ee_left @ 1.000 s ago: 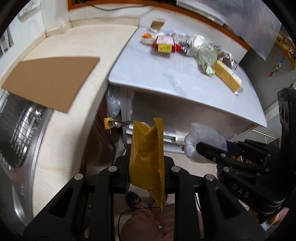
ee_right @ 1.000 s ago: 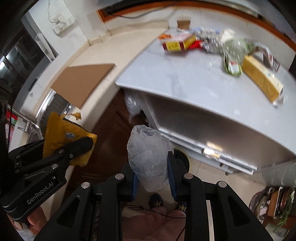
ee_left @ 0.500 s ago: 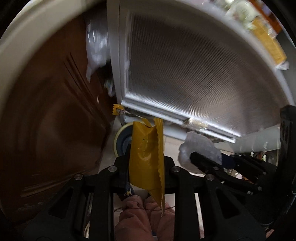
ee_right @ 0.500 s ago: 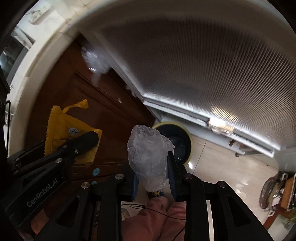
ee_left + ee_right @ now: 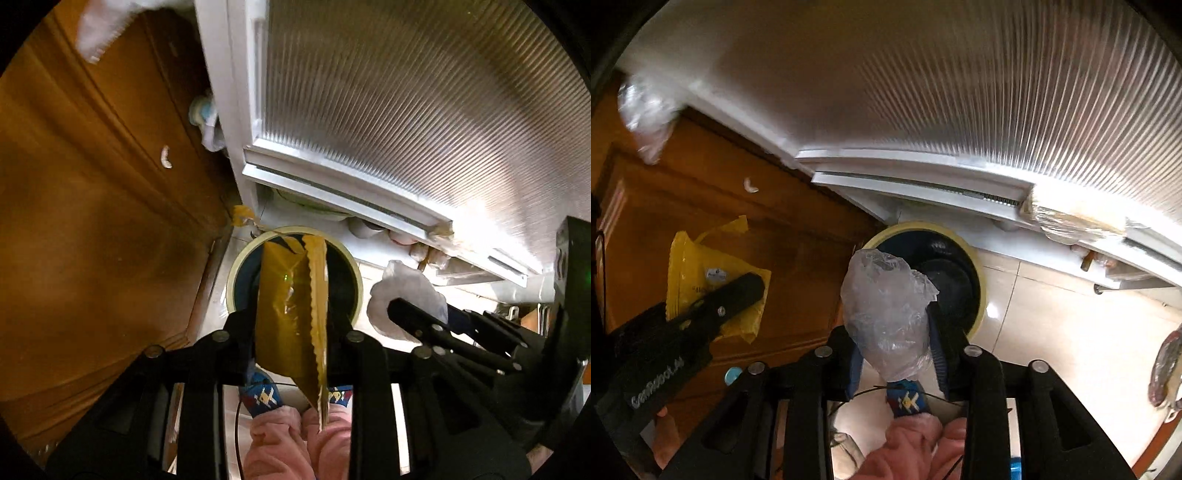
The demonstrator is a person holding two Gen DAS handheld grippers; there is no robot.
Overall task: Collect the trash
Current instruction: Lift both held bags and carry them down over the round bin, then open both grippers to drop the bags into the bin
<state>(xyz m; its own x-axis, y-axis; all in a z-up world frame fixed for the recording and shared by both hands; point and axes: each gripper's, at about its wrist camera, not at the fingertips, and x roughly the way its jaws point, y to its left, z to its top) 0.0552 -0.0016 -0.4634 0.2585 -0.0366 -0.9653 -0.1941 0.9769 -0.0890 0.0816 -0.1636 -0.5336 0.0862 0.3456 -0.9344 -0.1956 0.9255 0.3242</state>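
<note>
Grippers (image 5: 291, 314) (image 5: 897, 354) loosening around wrapper (image 5: 291, 295), bag (image 5: 886, 306)

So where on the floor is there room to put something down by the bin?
Bare floor tiles lie right of the bin, below the white table frame. It is crowded left of the bin, where the wooden cabinet comes close, and in front, where the person's slippered feet stand. The bin's mouth is partly covered by the clear plastic bag.
</note>
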